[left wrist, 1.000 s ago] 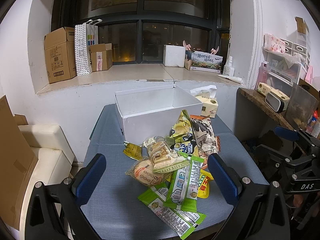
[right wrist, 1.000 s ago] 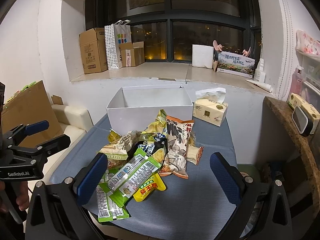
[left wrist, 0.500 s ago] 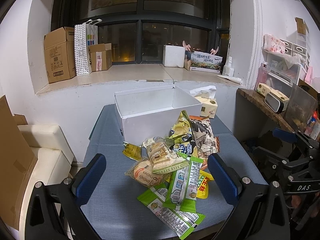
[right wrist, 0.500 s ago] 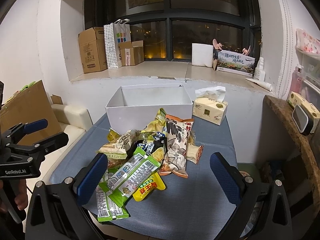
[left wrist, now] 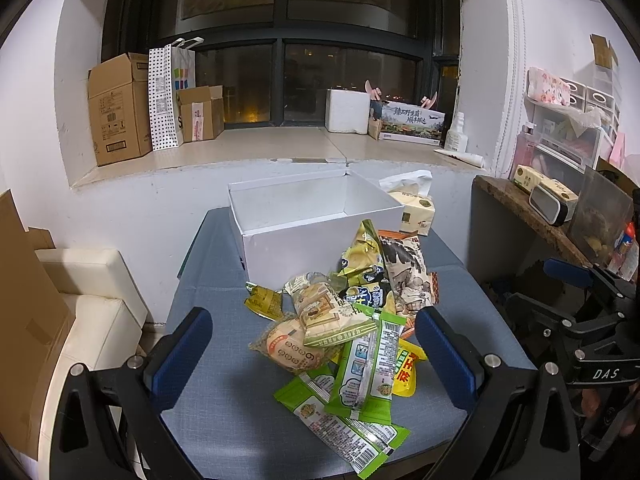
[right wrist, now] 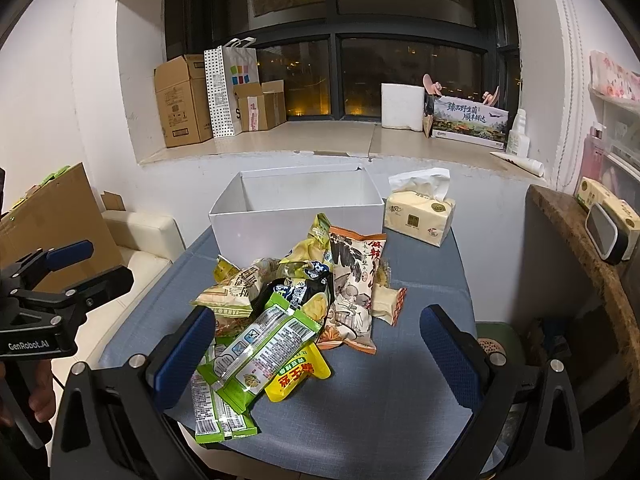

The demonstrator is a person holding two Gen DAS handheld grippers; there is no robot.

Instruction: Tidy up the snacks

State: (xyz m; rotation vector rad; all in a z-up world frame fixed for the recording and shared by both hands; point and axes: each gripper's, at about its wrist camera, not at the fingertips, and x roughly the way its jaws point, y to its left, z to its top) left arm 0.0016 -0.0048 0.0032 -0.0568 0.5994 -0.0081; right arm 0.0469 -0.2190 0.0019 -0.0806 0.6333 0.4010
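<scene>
Box floor (left wrist: 304, 204) behind near wall

Right tongs (left wrist: 576, 300) slightly lower beside the table, nothing else different.

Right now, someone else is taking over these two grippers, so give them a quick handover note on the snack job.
Left gripper: open, holding nothing, hovering over the near end of the pile.
Right gripper: open, holding nothing, also over the pile.
Snack pile: heaped on the blue table, just in front of the white box; green packets lie nearest you.
Done: nothing visible; what shows of the box interior holds no snacks.
Left: every packet has yet to be sorted, probably into the box.
The tissue pack stands right of the box.
</scene>
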